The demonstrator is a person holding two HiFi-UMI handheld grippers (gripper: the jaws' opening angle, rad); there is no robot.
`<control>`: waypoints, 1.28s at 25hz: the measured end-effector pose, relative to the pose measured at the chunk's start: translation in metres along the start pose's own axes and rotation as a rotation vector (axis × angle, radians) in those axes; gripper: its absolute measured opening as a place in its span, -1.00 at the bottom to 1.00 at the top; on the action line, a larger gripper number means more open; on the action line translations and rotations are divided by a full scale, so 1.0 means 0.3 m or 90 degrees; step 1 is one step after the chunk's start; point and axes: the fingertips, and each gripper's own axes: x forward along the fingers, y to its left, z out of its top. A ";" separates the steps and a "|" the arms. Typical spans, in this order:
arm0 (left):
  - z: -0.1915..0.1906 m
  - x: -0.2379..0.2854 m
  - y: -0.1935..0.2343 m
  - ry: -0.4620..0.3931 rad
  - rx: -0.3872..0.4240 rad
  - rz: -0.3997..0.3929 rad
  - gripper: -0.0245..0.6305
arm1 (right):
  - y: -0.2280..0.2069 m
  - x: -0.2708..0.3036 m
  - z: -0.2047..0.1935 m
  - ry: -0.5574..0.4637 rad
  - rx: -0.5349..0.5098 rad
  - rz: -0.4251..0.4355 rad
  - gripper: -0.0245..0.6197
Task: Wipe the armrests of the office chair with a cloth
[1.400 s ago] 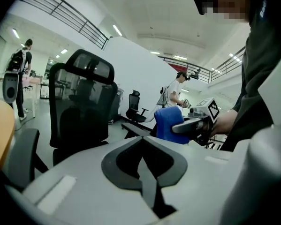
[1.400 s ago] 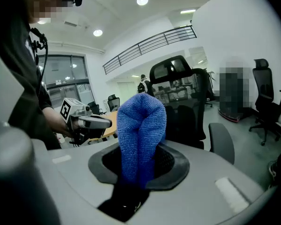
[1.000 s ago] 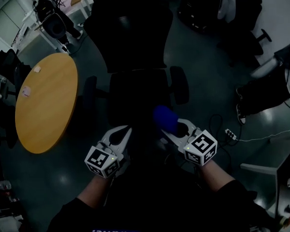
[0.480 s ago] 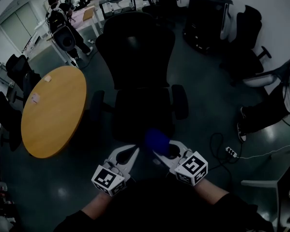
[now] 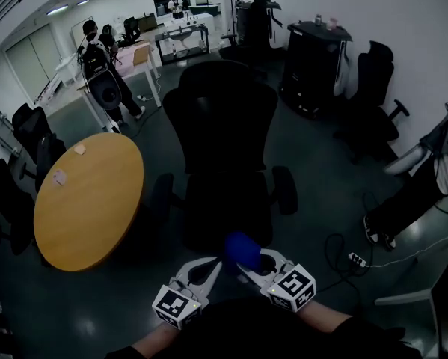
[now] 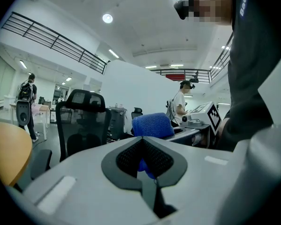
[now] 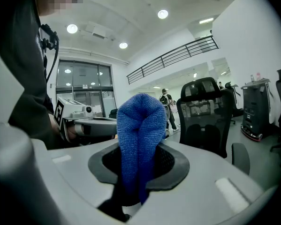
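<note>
clamping blue cloth [image 5: 241,248], right hand-held gripper [image 5: 251,263] sits beside closed, empty left hand-held gripper [image 5: 212,265].

Dark, glossy floor [image 5: 324,170] carries a black office chair [image 5: 225,126] at centre, with a round wooden table [image 5: 89,208] just left of it. Two small pale items [image 5: 59,177] lie near the table's far edge. A white power strip [image 5: 356,259] lies on the floor at right.

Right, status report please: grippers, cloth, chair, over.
Left gripper shut, empty. Right gripper shut on blue cloth. Office chair armrests ahead, untouched. No obstacle seen between.
</note>
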 end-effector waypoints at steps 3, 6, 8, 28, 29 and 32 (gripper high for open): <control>-0.007 -0.019 0.008 -0.003 -0.002 -0.006 -0.86 | 0.014 0.012 -0.003 0.000 -0.006 -0.009 -0.58; -0.026 -0.023 0.017 -0.004 -0.007 -0.009 -0.86 | 0.008 0.027 -0.015 0.003 -0.003 -0.018 -0.58; -0.036 -0.033 0.018 -0.005 -0.006 -0.009 -0.86 | 0.017 0.039 -0.021 0.004 -0.008 -0.016 -0.58; -0.034 -0.053 0.020 -0.006 0.008 -0.004 -0.86 | 0.050 0.064 -0.013 0.012 -0.036 0.011 -0.58; -0.034 -0.052 0.020 -0.006 0.008 -0.004 -0.86 | 0.050 0.064 -0.014 0.012 -0.037 0.011 -0.58; -0.034 -0.051 0.021 -0.006 0.009 -0.003 -0.86 | 0.047 0.063 -0.015 0.014 -0.036 0.011 -0.58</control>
